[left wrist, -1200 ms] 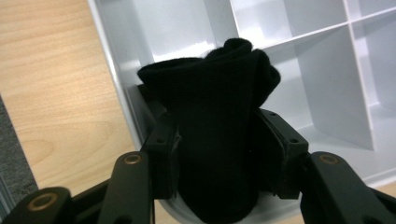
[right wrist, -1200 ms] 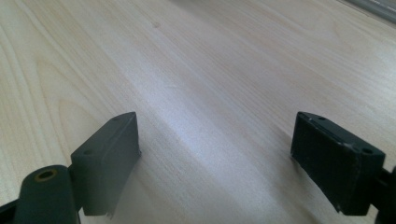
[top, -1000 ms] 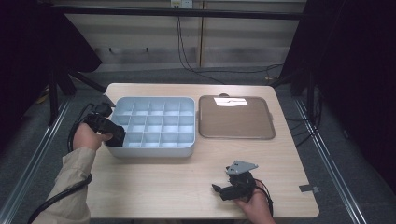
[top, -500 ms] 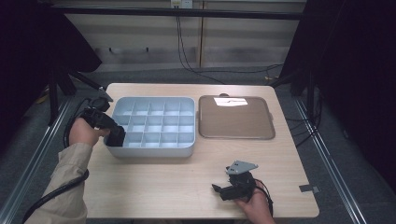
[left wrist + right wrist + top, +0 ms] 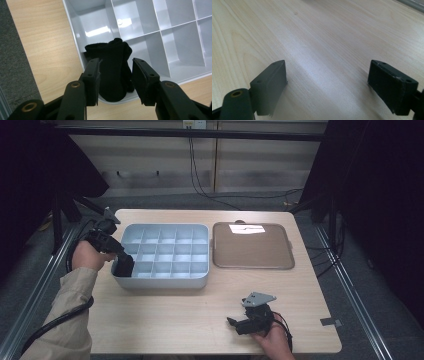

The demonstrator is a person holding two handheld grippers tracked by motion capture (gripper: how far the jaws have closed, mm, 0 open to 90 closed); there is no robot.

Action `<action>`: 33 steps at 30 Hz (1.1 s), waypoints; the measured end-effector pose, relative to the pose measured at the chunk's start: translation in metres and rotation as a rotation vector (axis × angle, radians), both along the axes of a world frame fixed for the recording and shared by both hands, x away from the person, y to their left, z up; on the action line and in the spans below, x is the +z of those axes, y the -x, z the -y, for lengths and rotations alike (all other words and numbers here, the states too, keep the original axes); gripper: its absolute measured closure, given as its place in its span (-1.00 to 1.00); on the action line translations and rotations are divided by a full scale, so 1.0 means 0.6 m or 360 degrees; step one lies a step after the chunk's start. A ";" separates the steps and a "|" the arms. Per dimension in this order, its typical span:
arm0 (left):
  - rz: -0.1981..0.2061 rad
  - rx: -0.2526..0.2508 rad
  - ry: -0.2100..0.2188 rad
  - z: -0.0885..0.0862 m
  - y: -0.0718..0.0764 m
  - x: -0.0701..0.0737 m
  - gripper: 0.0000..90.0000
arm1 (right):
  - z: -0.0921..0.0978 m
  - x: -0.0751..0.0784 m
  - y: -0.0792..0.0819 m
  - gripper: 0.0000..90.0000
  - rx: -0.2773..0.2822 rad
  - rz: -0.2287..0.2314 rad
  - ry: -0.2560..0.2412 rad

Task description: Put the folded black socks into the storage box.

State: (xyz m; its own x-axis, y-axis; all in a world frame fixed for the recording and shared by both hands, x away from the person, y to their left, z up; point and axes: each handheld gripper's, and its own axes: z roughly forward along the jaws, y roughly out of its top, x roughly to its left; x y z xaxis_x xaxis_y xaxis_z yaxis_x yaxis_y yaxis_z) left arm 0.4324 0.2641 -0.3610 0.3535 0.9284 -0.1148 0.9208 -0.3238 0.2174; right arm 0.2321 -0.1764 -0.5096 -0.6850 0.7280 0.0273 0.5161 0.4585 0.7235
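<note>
A black cloth [image 5: 113, 57] lies bunched in the near-left corner compartment of a grey divided box [image 5: 165, 282], its lower end hanging over the box rim. My left gripper [image 5: 122, 266] reaches into that corner from the left, and in the left gripper view its jaws press the cloth from both sides [image 5: 115, 72]. Near the table's front edge, my right gripper [image 5: 231, 322] rests low over bare wood. In the right gripper view [image 5: 327, 82] its jaws stand wide apart with nothing between them.
A brown tray [image 5: 252, 252] with a white slip [image 5: 246, 228] at its far edge sits right of the box. The other box compartments [image 5: 150, 37] hold nothing. Cables trail from both grippers. A dark floor and metal rails surround the wooden table [image 5: 165, 320].
The left hand has lifted and drawn back slightly while the jaw tips stayed at the box's near-left corner. The right gripper has not moved.
</note>
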 end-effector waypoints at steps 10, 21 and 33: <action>0.0014 -0.0015 0.0010 -0.001 -0.005 0.021 0.51 | 0.000 0.000 0.000 -0.67 0.0001 -0.0003 0.0003; 0.0018 -0.0043 0.0011 0.006 -0.008 0.014 0.89 | 0.000 0.000 0.000 -0.67 0.0002 -0.0004 0.0002; 0.0001 -0.0026 -0.0008 0.006 -0.016 -0.010 1.00 | 0.000 0.000 0.000 -0.67 0.0000 -0.0001 0.0000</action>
State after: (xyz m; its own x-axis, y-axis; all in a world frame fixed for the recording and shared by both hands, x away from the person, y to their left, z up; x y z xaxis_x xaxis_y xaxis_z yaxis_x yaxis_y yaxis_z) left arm 0.4422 0.2606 -0.3669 0.3688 0.9230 -0.1097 0.9152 -0.3400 0.2162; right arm 0.2322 -0.1764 -0.5096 -0.6850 0.7280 0.0278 0.5164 0.4583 0.7234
